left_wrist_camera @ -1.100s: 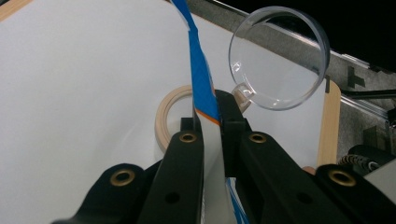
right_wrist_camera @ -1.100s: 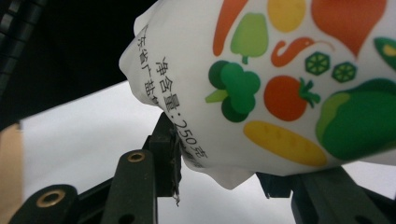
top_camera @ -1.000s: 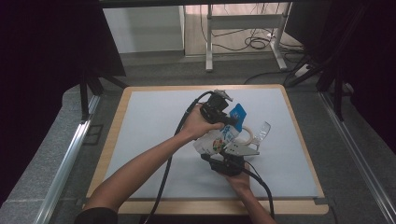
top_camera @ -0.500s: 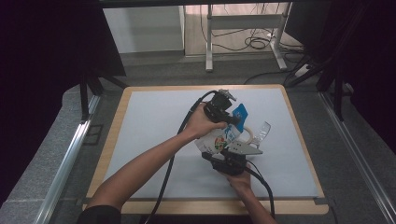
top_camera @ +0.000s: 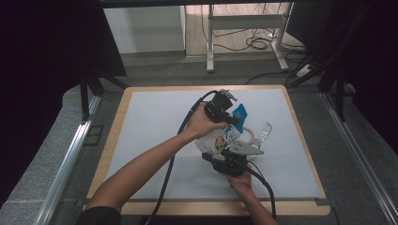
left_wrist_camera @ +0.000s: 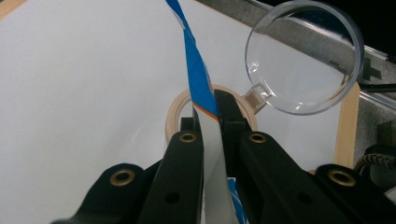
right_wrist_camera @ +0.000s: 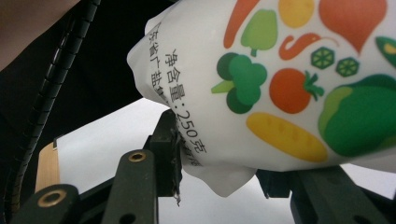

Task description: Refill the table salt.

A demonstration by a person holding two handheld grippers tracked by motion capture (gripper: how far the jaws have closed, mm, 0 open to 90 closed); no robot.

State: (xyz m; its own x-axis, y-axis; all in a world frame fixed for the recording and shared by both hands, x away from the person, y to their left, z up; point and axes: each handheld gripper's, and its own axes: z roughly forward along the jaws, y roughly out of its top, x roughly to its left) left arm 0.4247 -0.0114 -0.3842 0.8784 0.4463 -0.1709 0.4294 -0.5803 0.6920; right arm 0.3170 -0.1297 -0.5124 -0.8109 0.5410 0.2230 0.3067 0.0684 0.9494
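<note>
Pouch (right_wrist_camera: 289, 88) cut off at top and right edges; wooden ring (left_wrist_camera: 180, 112) half hidden behind jaws and pouch edge.

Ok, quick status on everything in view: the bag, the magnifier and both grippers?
Bag: lifted off the table, pinched at two ends.
Magnifying glass: lying flat on the white mat, untouched.
Left gripper: shut on the bag's blue edge.
Right gripper: shut on the bag's white bottom end.
</note>
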